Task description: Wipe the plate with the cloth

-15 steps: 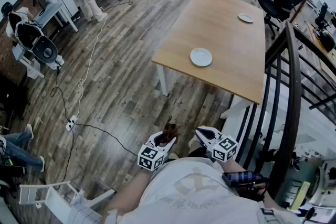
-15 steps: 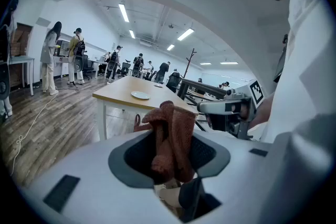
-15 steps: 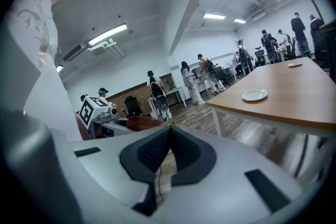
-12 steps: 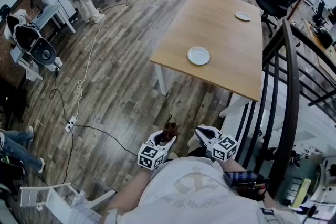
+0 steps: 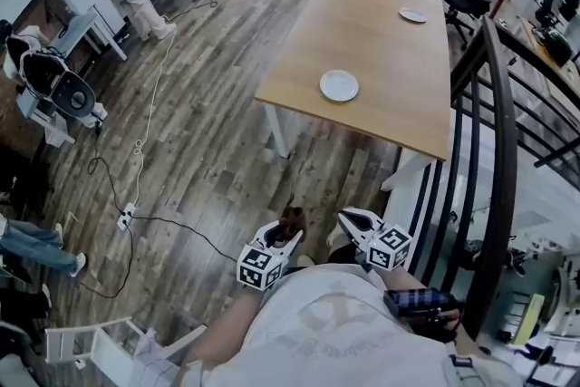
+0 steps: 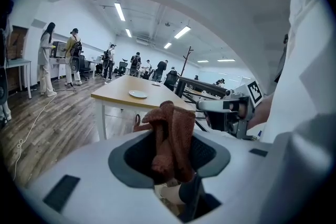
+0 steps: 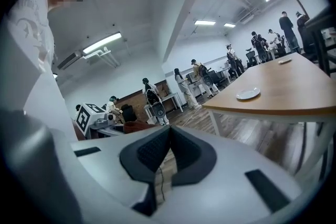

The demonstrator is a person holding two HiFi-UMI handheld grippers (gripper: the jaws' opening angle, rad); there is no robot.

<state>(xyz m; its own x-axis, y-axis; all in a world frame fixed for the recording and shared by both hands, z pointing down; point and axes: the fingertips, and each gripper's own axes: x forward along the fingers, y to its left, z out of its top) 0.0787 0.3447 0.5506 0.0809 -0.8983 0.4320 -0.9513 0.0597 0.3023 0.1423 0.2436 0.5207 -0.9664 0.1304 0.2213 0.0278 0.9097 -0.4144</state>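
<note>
Plates: two on table point(image 5: 390, 68), near plate point(image 5: 339, 86) at 12 o'clock, far plate point(image 5: 412, 14) at 1 o'clock.
Cloth point(image 6: 176, 128): one, pinched by left gripper point(image 5: 283, 236), lower end hidden.
Right gripper point(image 7: 169, 147): jaws pressed together, nothing between.

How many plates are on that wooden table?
2. The near plate lies close to the table's front edge; the far plate sits toward its back right side. Nothing seems to hide more.

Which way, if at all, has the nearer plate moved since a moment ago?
No. The nearer plate keeps its spot by the table's front edge; both drift together in the head view, so only the camera moved.
</note>
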